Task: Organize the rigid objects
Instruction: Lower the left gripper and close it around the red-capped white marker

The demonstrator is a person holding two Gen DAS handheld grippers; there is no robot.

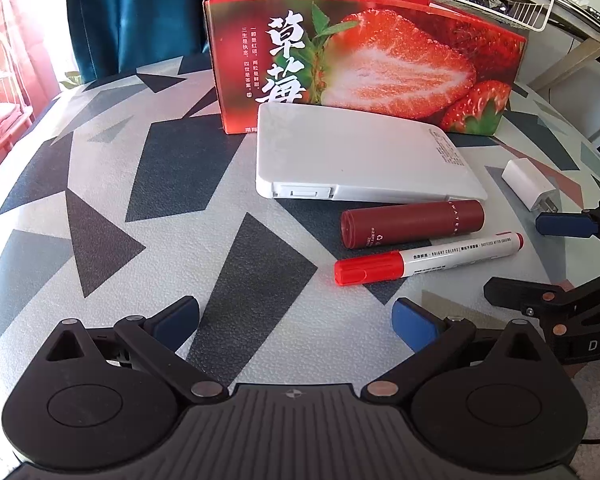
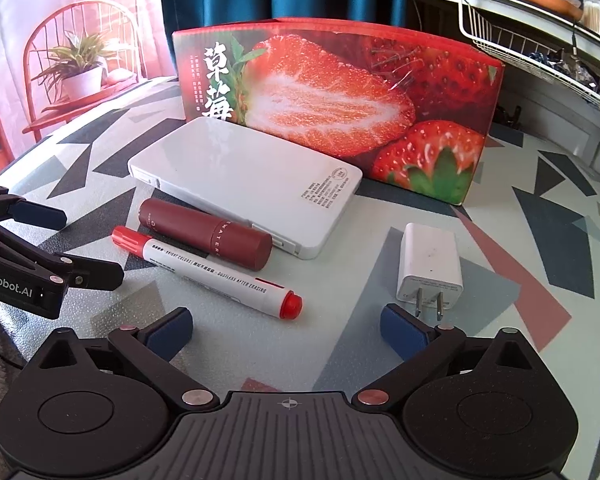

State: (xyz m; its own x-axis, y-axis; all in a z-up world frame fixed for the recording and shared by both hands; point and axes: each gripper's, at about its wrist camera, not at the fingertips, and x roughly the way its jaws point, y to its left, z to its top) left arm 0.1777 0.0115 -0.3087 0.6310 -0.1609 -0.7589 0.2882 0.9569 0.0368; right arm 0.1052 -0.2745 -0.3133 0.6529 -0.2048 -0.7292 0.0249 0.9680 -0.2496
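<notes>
Box: a red carton (image 1: 364, 68) printed with a halved strawberry and white Chinese characters stands at the back of the table (image 1: 100, 200), open at the top.
Power bank: a flat white slab (image 2: 244, 184) with small grey print at one corner lies flat, just in front of the box.
Tube: a dark red cylinder (image 2: 206, 234) lies beside the power bank's long edge.
Marker: white barrel, red cap, black lettering (image 1: 428, 260); it lies alongside the tube.
Charger: a small white plug (image 2: 430, 268), prongs pointing toward me, well apart from the others.
My left gripper (image 1: 296, 320): spread wide, holding nothing, near the marker.
My right gripper (image 2: 288, 330): spread wide, empty, its right pad just below the prongs.
</notes>
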